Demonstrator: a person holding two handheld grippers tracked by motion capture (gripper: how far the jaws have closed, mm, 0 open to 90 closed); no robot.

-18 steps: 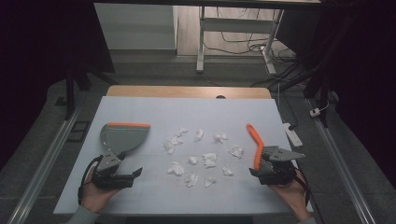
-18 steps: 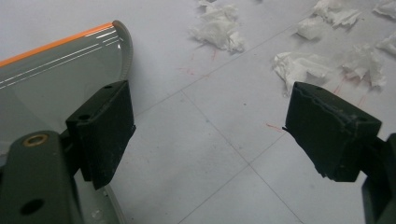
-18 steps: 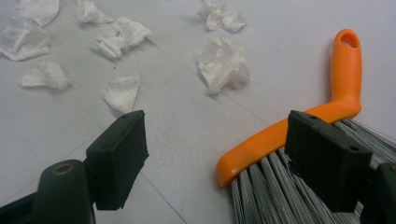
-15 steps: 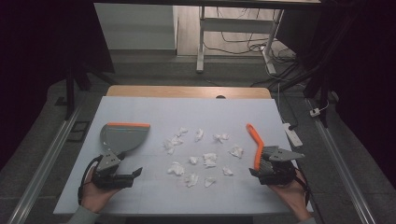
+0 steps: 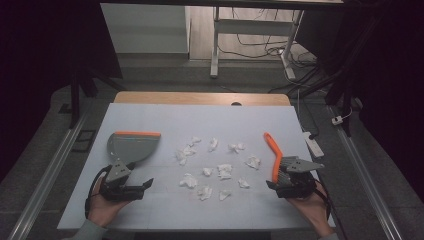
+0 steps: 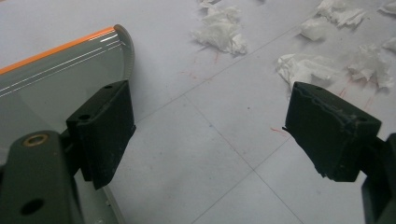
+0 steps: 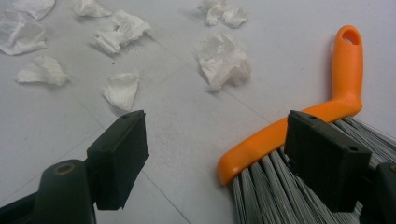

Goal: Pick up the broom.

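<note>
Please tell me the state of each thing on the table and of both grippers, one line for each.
Dustpan: lies flat, not gripped.
Brush: lies on the table, not gripped.
Paper scraps: crumpled, scattered between dustpan and brush.
Left gripper: open, fingers hold nothing.
Right gripper: open, one finger over the bristles.

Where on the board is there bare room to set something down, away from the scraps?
Bare: the far strip beyond the dustpan and brush, and the near edge between the left gripper and right gripper. Crowded: the middle, strewn with paper scraps.
</note>
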